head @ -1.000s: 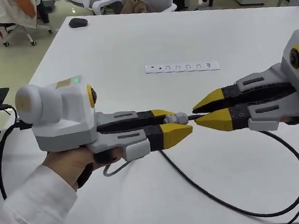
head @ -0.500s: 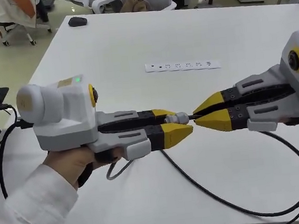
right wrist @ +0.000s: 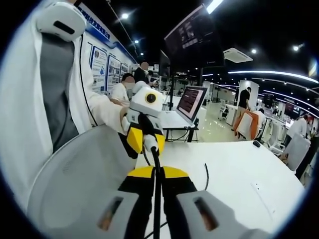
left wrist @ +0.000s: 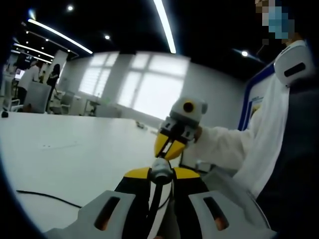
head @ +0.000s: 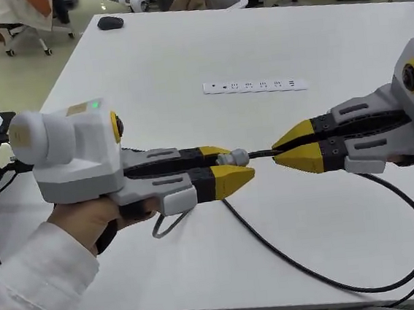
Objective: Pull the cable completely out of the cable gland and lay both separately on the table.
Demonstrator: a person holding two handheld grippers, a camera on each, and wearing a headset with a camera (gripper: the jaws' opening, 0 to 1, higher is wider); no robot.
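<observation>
White tabletop (head: 183,62), head view. Back left on it lies a small black computer mouse (head: 110,22). Near left, a hand (head: 88,218) in a white sleeve (head: 36,288) holds the left gripper (head: 241,163) level above the table, yellow jaw tips pointing right. Its jaws are clamped on the small grey plastic cable gland (head: 235,157), which sits at the tips, off the table. The left gripper view shows the gland pinched between both yellow tips. A thin black cable (head: 262,153) leaves the gland's nose and runs straight across a short gap. A flat white power strip (head: 255,86) lies well behind that gap. The right gripper (head: 275,153) has its jaws closed on the cable, near the gland. In the right gripper view the cable lies along the slot between the jaws, up to the gland. The cable is not out of the gland, and neither is laid down. A thicker black lead (head: 337,283) loops on the table below the grippers; I cannot tell what it belongs to.
</observation>
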